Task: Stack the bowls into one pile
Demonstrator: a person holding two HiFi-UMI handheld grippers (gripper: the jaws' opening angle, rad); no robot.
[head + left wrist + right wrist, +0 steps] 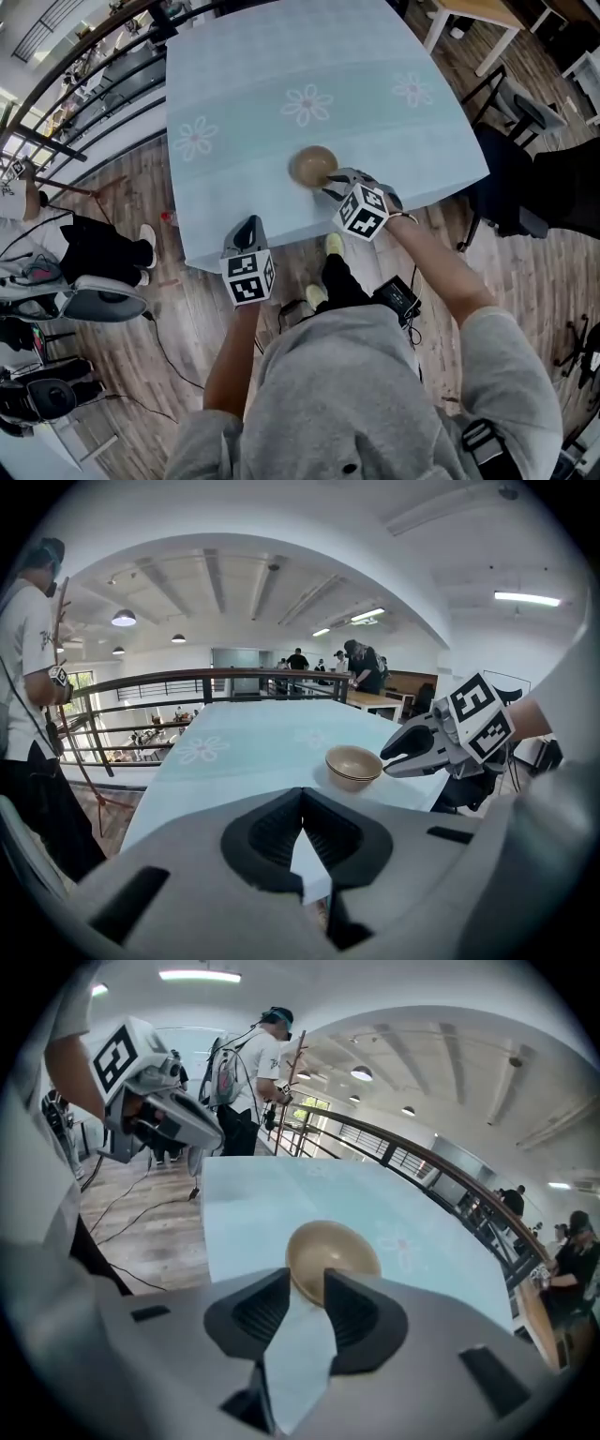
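With my left gripper (302, 795) clenched empty and my right gripper (302, 1279) spread at the rim of the stacked bowls (313, 166) near the table's (281, 56) nearest edge, a careless nudge could tip them off.

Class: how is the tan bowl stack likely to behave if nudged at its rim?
The bowl stack looks rigid, so it should slide, not flex. Its base looks narrower than its rim, so a rim push may tip it.
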